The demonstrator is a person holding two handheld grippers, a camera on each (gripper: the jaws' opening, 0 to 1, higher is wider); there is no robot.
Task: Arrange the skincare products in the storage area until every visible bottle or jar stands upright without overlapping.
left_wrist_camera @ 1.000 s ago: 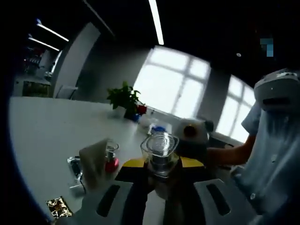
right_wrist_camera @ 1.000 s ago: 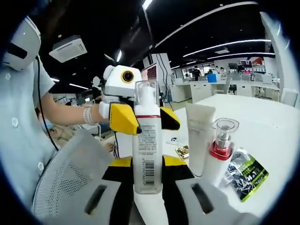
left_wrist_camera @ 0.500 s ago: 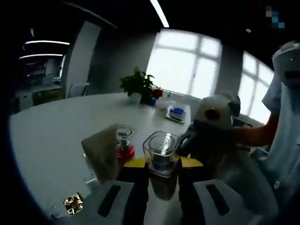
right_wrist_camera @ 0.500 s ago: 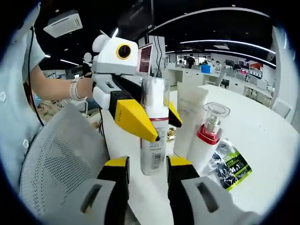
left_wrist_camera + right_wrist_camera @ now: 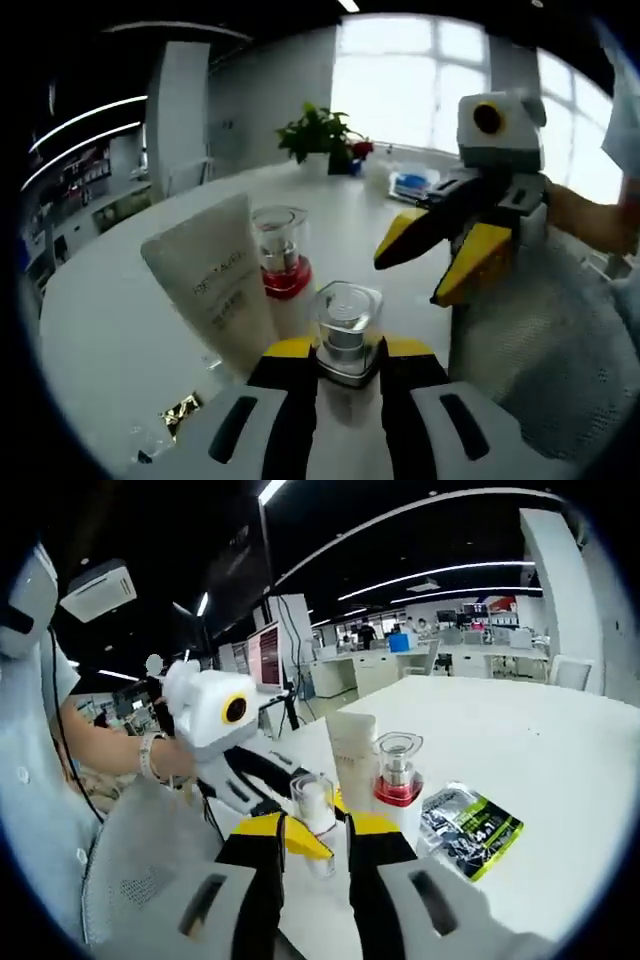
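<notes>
My left gripper (image 5: 348,352) is shut on a white pump bottle with a clear square cap (image 5: 347,312), holding it upright just below the cap. A white tube (image 5: 215,290) and a red-collared bottle (image 5: 280,250) stand upright close behind it on the white table (image 5: 110,320). My right gripper (image 5: 410,282) hangs open to the right, apart from the bottle. In the right gripper view my right gripper (image 5: 318,820) is open with nothing in it. Beyond it the left gripper (image 5: 320,835) grips the capped bottle (image 5: 312,802), beside the tube (image 5: 352,755) and the red-collared bottle (image 5: 397,770).
A green sachet (image 5: 470,825) lies flat right of the bottles and a gold sachet (image 5: 180,412) near the table edge. A grey mesh chair back (image 5: 140,880) stands close at the table's edge. A potted plant (image 5: 320,135) sits at the far side.
My right gripper has let go of the capped bottle and pulled back from it. My left gripper has closed on the bottle and holds it next to the tube.
</notes>
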